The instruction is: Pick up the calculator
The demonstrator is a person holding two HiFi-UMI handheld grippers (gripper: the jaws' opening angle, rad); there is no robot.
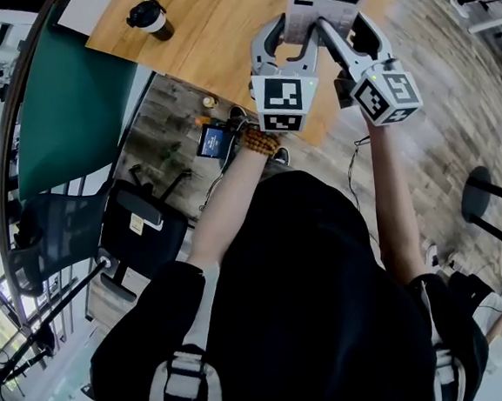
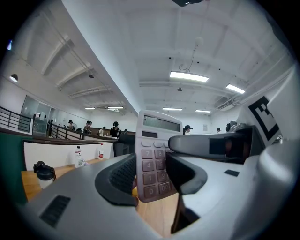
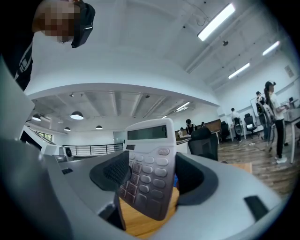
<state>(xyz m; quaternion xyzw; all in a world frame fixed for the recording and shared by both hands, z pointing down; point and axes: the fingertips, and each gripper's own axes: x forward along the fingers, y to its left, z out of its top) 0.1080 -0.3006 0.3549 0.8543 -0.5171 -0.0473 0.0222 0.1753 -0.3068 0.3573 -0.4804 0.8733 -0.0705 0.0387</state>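
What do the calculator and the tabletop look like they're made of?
The calculator: probably hard plastic, matte pale grey shell, moulded rounded keys, smooth display window. The tabletop: wood or wood-look laminate, light brown with visible grain lines, smooth low-sheen surface; which one I can't tell.

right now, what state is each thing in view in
calculator, off the table, gripped between both grippers, display end up
left gripper, shut on the calculator
right gripper, shut on the calculator
cup, upright on the table, lid on
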